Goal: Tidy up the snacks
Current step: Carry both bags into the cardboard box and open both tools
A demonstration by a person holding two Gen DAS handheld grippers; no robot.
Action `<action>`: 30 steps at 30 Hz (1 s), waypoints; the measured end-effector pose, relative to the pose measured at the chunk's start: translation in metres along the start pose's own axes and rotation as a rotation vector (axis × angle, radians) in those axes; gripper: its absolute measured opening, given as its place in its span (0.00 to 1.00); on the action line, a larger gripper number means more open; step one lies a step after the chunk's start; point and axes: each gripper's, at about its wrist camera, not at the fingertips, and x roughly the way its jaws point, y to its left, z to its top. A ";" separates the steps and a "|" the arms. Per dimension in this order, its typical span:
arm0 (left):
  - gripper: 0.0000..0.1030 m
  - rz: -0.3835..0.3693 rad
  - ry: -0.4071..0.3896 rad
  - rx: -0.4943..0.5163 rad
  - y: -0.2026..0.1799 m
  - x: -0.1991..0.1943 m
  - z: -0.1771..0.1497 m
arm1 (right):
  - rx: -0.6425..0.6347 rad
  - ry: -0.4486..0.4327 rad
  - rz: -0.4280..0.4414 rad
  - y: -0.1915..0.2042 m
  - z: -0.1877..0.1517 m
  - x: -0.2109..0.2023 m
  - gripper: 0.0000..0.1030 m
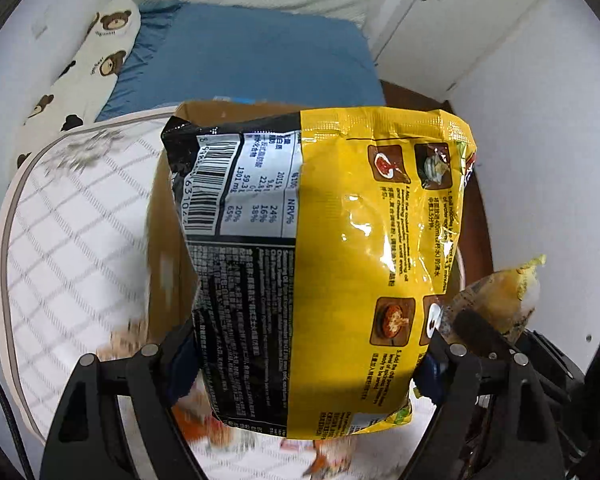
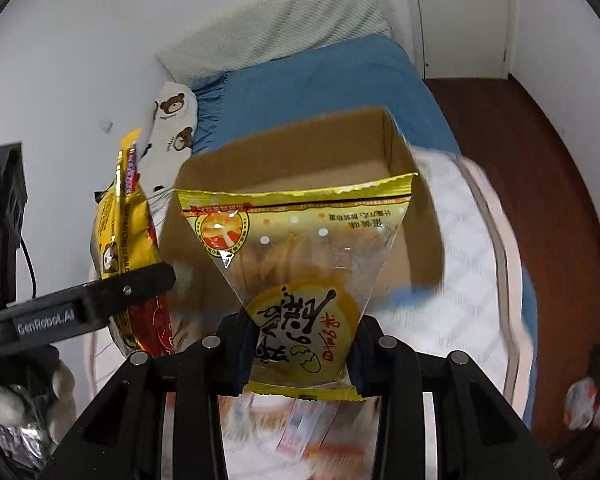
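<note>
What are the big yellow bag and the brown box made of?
The yellow bag looks like thin shiny plastic film: it crinkles and glints with bright light spots. The brown box looks like plain, dull cardboard: matte brown walls with thin, straight cut edges.

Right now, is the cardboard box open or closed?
Open. The box shows no lid or flaps over it, and its bare inside walls and floor are visible behind the clear snack bag.
</note>
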 end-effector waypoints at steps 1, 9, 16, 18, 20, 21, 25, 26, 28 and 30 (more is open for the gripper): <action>0.82 0.014 0.019 -0.001 0.000 0.014 0.016 | -0.009 0.018 -0.004 0.000 0.018 0.014 0.38; 0.82 0.060 0.178 -0.051 0.021 0.133 0.079 | -0.038 0.158 -0.049 -0.017 0.094 0.125 0.38; 0.82 0.106 0.235 -0.053 0.024 0.169 0.089 | -0.065 0.250 -0.070 -0.029 0.105 0.203 0.38; 0.83 0.120 0.251 -0.037 0.023 0.175 0.089 | -0.075 0.287 -0.058 -0.030 0.105 0.220 0.39; 0.83 0.118 0.245 -0.048 0.027 0.179 0.097 | -0.077 0.323 -0.064 -0.029 0.104 0.238 0.52; 0.84 0.115 0.235 -0.055 0.024 0.178 0.099 | -0.074 0.335 -0.064 -0.032 0.105 0.244 0.78; 0.90 0.091 0.217 -0.071 0.027 0.174 0.099 | -0.090 0.338 -0.075 -0.030 0.103 0.252 0.90; 0.90 0.101 0.210 -0.065 0.028 0.171 0.099 | -0.093 0.337 -0.078 -0.029 0.103 0.253 0.90; 0.90 0.117 0.193 -0.058 0.029 0.165 0.098 | -0.103 0.328 -0.095 -0.026 0.103 0.254 0.90; 0.90 0.133 0.178 -0.054 0.029 0.159 0.096 | -0.105 0.309 -0.104 -0.020 0.101 0.247 0.90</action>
